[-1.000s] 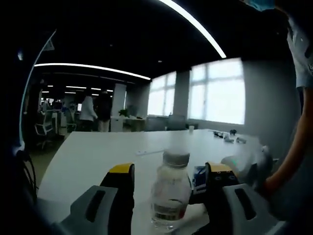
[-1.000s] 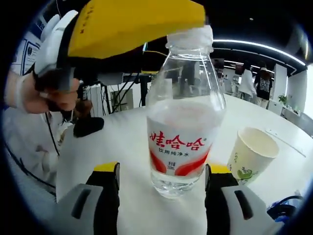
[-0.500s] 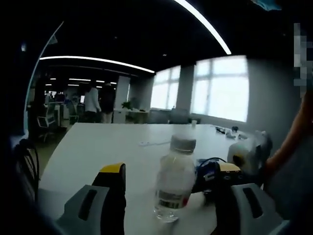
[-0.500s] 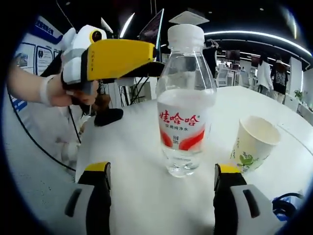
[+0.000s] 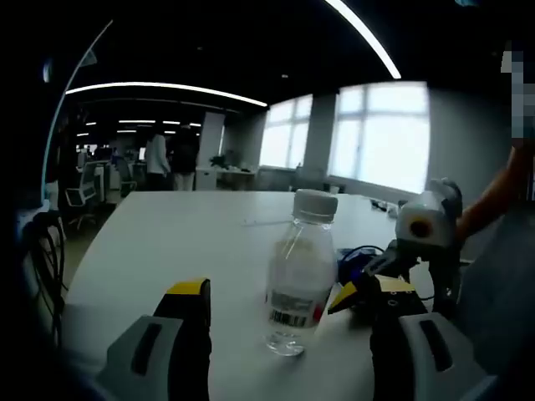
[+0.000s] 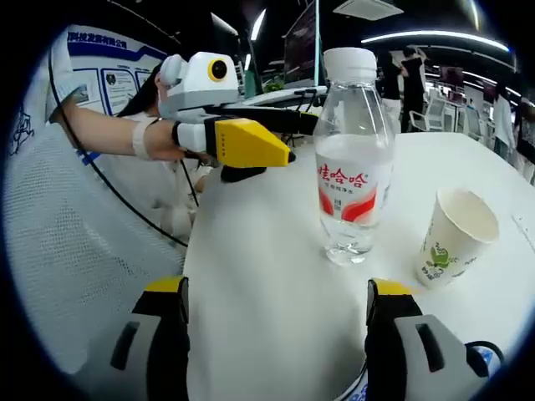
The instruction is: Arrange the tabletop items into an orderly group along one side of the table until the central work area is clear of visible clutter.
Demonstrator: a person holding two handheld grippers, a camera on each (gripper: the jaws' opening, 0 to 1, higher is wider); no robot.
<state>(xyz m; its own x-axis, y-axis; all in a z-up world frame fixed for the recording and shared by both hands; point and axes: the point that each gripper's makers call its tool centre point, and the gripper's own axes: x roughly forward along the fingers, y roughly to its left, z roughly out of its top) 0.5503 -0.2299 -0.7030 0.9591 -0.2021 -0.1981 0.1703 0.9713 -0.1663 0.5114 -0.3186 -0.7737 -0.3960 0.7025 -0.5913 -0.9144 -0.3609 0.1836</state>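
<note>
A clear water bottle [image 5: 297,276] with a white cap and a red label stands upright on the white table [image 5: 167,242]. My left gripper [image 5: 290,288] is open, its yellow-tipped jaws short of the bottle on either side. My right gripper [image 5: 355,288] reaches in from the right, beside the bottle. In the right gripper view the bottle [image 6: 351,175] stands ahead of my open right gripper [image 6: 276,288]. A paper cup [image 6: 456,238] with a green print stands just right of the bottle. My left gripper [image 6: 284,138] hovers open to the bottle's left.
A blue item [image 5: 351,267] lies behind the bottle, next to the right gripper. A black object [image 6: 238,173] sits on the table [image 6: 267,251] under the left gripper. The table edge runs close on the left. People and desks stand far back.
Both grippers have drawn back from the bottle, which stands farther off in both views. The left gripper, earlier over the bottle's cap, now hangs lower to its left.
</note>
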